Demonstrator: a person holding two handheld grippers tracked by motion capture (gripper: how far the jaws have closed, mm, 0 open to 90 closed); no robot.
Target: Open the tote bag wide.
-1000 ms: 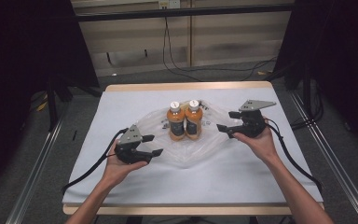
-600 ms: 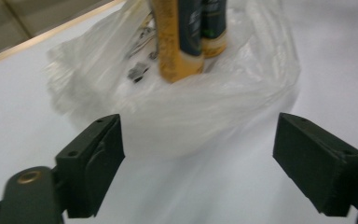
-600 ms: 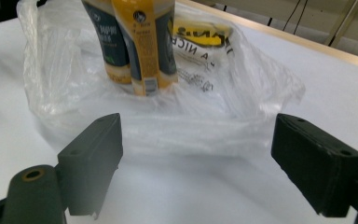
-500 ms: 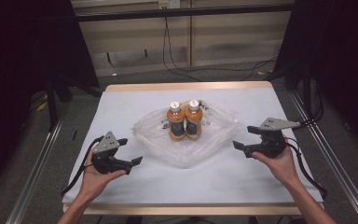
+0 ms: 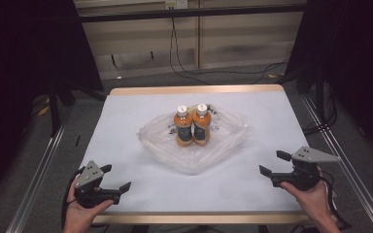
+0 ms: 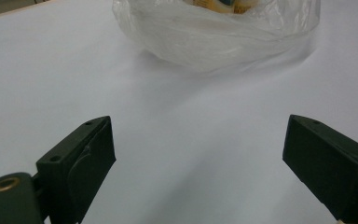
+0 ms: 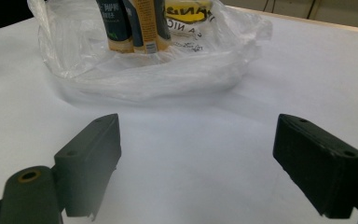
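Observation:
Two orange bottles (image 5: 183, 127) (image 5: 201, 125) with white caps stand upright side by side inside a clear plastic bag (image 5: 226, 141) spread flat in the middle of the white table (image 5: 126, 111). My left gripper (image 5: 117, 176) is near the front left corner, well short of the bag. Its jaws have just been opening and hold nothing. My right gripper (image 5: 271, 162) is at the front right, also apart from the bag, and its jaws have likewise just been opening on nothing. The left gripper view has the bag (image 6: 214, 37) beyond the open gripper (image 6: 196, 163). The right gripper view has the bottles (image 7: 121, 23) and bag (image 7: 168, 79) beyond the open gripper (image 7: 196, 158).
The table has a wooden rim (image 5: 194, 90) and metal rails (image 5: 39, 170) along both sides. Cables (image 5: 184, 68) lie on the floor behind it. Dark curtains stand at the left and right.
Both grippers have drawn back from the bag's sides, outward and toward the near edge of the table. The bag and bottles stay in place.

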